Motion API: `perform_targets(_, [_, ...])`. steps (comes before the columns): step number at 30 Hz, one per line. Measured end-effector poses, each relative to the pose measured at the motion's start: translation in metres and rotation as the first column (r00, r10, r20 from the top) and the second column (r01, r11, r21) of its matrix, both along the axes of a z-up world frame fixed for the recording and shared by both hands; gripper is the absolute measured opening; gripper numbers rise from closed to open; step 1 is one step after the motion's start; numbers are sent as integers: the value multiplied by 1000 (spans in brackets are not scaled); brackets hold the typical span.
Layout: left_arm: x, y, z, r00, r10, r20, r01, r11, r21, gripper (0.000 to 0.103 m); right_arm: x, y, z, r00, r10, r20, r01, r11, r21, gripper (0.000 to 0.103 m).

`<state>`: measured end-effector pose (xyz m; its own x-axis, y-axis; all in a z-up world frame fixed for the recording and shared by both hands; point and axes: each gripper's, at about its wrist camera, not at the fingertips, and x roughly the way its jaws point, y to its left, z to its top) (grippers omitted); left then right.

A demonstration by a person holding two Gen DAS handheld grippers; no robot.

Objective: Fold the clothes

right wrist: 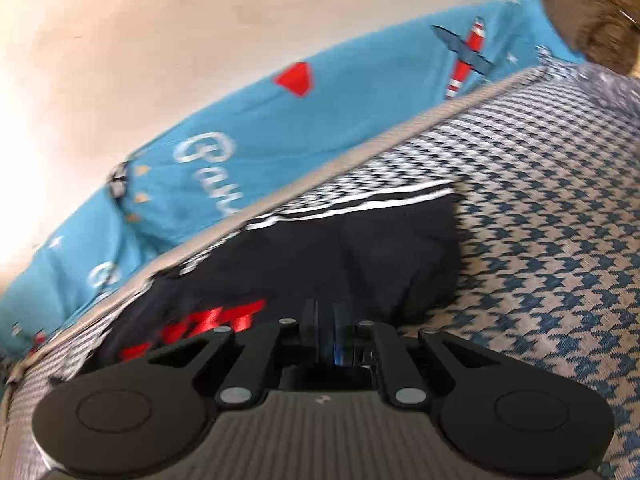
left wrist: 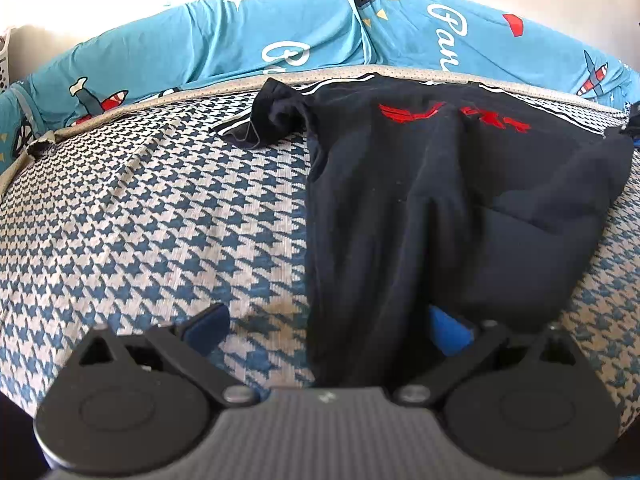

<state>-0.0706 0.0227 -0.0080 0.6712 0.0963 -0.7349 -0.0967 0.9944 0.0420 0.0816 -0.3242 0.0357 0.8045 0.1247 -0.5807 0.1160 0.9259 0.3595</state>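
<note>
- The black garment point(left wrist: 420, 200), dark cloth with red lettering across it and white stripes along its far hem, lies spread on the bed point(left wrist: 140, 220), which wears a blue-and-white houndstooth cover.
- The garment sits toward the bed's far edge, its striped hem touching the beige piping there; a crumpled sleeve point(left wrist: 276, 116) sticks out on the left side in the left wrist view.
- Behind the far edge lies a turquoise quilt point(left wrist: 240, 40) printed with aeroplanes, stars and white script, against a pale wall.
- The left gripper point(left wrist: 332, 332) has its jaws standing wide apart. One blue pad is over bare houndstooth; the other is at the garment's near edge, partly hidden by the cloth. The near hem lies between them, not pinched.
- The right gripper point(right wrist: 325, 336) has its jaws drawn tightly together, with a fold of the black garment's point(right wrist: 340, 252) near edge seeming to run in between the pads; the view is blurred, so the pinch itself is hard to make out.
- In the right wrist view a brown furry thing point(right wrist: 600, 28) shows at the top right corner, past the bed's far edge.
</note>
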Motion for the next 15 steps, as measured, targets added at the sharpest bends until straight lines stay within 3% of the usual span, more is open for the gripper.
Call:
perform_targets(4, [2,1,-2,1000,5,0,-5,1000,-7,103,9,-17,-5,997,-59,-44,61,996,57,10])
perform_targets(7, [2,0,-2,1000,5,3,-5,1000,-2,103,-8,-31,5,995,-99,0,98,991,92,19])
perform_targets(10, [2,1,-2,1000,4,4,-4,1000,-4,103,-30,-34,16,991,-130,17,129,991,38,21])
perform_targets(15, [1,1,-2,1000,3,3,-3,1000,-6,103,-55,-22,16,997,-76,-32,73,993,-87,26])
